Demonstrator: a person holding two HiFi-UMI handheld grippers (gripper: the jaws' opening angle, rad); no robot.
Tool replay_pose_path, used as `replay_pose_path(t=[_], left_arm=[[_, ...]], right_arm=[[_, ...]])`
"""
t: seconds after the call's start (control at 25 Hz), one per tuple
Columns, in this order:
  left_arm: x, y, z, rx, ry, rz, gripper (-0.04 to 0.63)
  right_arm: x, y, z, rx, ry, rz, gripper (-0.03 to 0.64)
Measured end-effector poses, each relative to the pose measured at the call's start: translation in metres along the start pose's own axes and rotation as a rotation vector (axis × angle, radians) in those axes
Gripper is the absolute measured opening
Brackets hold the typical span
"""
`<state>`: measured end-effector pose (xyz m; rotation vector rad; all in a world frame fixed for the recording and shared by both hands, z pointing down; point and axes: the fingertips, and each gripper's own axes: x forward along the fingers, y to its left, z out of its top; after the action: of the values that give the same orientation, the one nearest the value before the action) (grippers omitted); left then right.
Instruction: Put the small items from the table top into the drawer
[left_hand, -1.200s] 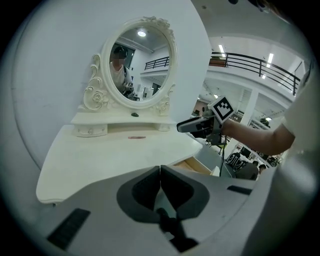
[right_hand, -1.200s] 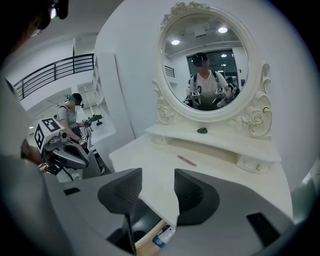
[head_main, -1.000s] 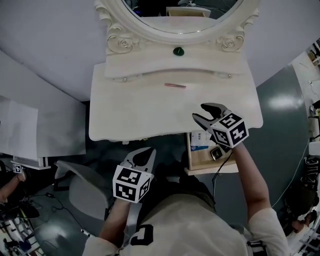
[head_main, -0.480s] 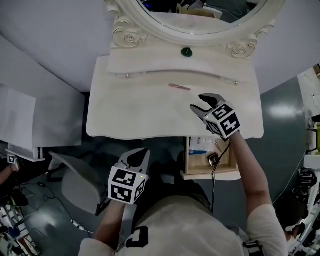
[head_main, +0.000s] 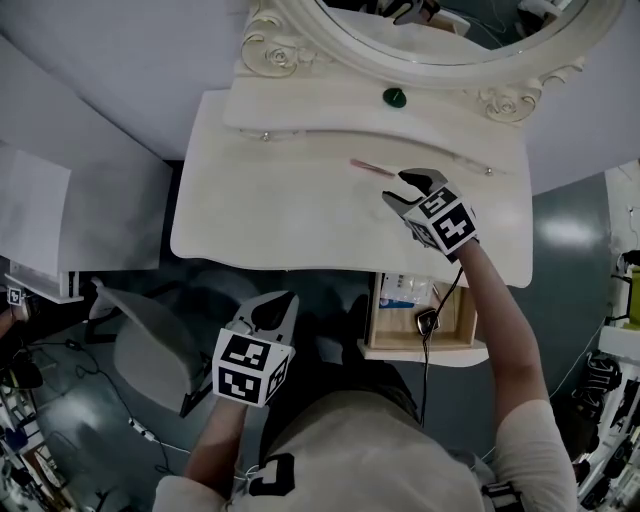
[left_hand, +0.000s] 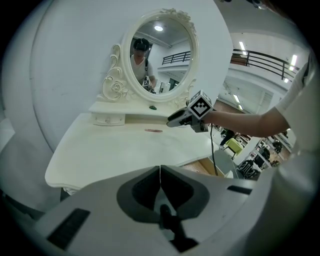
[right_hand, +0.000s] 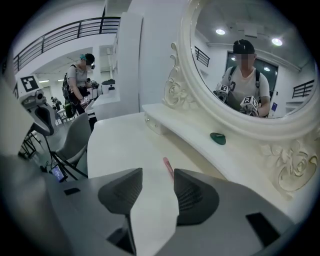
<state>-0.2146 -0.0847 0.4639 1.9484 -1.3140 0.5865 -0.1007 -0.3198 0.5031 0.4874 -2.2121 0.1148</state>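
A thin pink stick (head_main: 372, 167) (right_hand: 168, 167) (left_hand: 153, 131) lies on the white dressing table (head_main: 280, 210), just below the raised shelf. My right gripper (head_main: 400, 190) (right_hand: 158, 187) hovers open right beside it, jaws pointing at its near end. A small green item (head_main: 395, 97) (right_hand: 218, 138) rests on the shelf under the mirror. The wooden drawer (head_main: 462, 320) stands pulled out below the table's front right, holding a blue-white packet (head_main: 400, 293) and a small dark item (head_main: 427, 321). My left gripper (head_main: 277, 312) (left_hand: 160, 172) is shut and empty, held low in front of the table.
An oval mirror (head_main: 450, 30) in a carved white frame rises behind the shelf. A grey chair (head_main: 150, 355) stands to the left of the table front. A cable (head_main: 432, 340) hangs from my right gripper across the drawer.
My right gripper has moved away from the drawer, up across the table top to the pink stick. The left gripper has stayed low and shut.
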Motion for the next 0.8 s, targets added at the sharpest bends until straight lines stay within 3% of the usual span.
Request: replay_pose_path(t=[0.36, 0.8], left_arm=[[0.003, 0.005, -0.003, -0.023, 0.005, 0.015, 0.057], [0.001, 0.011, -0.006, -0.056, 0.008, 0.048, 0.057]], right_arm=[[0.035, -0.024, -0.009, -0.059, 0.049, -0.015, 0.209], [0.073, -0.032, -0.015, -0.039, 0.073, 0.02, 0.209]])
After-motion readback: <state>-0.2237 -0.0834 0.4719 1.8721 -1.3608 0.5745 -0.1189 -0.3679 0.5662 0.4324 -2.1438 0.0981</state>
